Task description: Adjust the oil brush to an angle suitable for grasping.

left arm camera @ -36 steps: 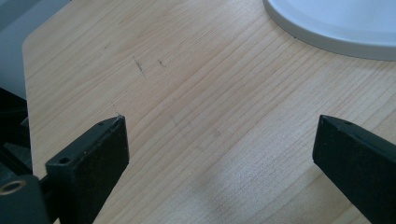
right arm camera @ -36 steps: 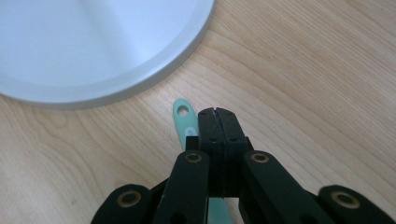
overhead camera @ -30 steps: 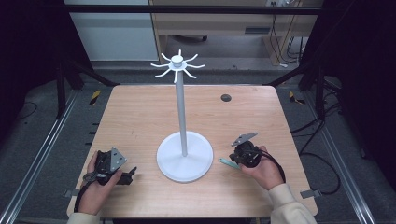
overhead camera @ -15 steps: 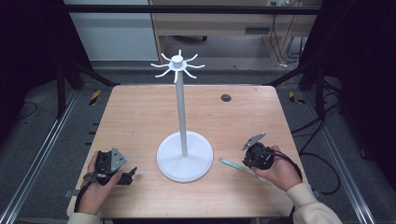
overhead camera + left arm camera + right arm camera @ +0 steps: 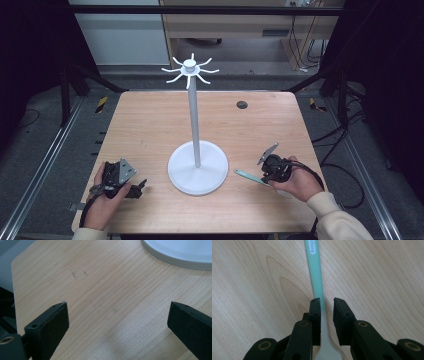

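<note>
Your right gripper (image 5: pixel 263 172) has slid outward and toward you since a second ago, away from the stand (image 5: pixel 197 172), and the spatula (image 5: pixel 317 277) now lies on the table (image 5: pixel 150 125) to the right of the base, with its near part between your jaws. Those jaws are nearly closed: the left pad touches the handle, while a narrow gap shows on the right, so the grip looks not quite made, though the angle makes that hard to judge.

To close well, centre the handle in the gap first, then squeeze evenly, keeping the pads flat to its sides. Stay on the narrow shaft just above where it widens, so it cannot pivot when you lift.

The spatula's long axis runs straight out along your jaws; in the high view it lies slanted, its pale green end pointing left toward the stand's base and its wider end back under your hand.

Your left gripper (image 5: pixel 115 315) sits low over bare wood near the front-left of the table, jaws wide apart and holding nothing.
</note>
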Action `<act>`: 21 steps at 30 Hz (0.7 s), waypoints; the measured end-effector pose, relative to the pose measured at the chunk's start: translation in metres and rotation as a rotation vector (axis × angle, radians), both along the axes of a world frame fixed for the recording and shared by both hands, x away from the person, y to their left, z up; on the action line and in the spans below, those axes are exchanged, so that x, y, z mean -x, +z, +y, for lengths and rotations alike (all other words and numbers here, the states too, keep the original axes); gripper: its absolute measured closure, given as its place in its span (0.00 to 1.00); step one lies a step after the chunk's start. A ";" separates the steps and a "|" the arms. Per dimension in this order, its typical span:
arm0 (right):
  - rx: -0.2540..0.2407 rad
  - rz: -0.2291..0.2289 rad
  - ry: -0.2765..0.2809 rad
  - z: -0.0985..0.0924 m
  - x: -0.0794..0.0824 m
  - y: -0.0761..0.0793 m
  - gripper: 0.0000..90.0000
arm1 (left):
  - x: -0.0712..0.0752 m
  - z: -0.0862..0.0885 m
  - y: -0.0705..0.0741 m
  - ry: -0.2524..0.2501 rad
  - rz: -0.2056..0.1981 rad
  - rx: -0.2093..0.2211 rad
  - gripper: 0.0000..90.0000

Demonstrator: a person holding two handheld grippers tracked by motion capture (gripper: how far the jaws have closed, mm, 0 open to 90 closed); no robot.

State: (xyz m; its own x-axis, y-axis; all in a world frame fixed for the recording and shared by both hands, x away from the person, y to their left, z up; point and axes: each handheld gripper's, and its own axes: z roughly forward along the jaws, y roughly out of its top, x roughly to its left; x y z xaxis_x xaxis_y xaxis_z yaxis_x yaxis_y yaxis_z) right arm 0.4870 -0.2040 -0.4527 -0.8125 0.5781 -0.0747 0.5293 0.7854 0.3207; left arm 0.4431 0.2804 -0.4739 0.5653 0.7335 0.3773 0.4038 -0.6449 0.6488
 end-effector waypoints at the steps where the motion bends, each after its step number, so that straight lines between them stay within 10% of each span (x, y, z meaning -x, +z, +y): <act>1: 0.010 0.009 -0.003 0.001 0.000 -0.001 0.86 | 0.000 0.000 0.000 0.000 -0.001 0.000 0.04; 21: 0.047 0.069 0.038 0.003 -0.007 -0.012 0.86 | 0.000 0.000 0.000 -0.001 -0.001 0.001 0.04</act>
State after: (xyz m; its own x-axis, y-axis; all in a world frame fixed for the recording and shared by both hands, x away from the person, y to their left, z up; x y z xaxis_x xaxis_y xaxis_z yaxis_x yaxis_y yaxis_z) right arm 0.4937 -0.2010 -0.4646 -0.8379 0.5441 -0.0435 0.5187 0.8185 0.2469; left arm 0.4431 0.2801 -0.4741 0.5657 0.7331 0.3775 0.4021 -0.6450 0.6499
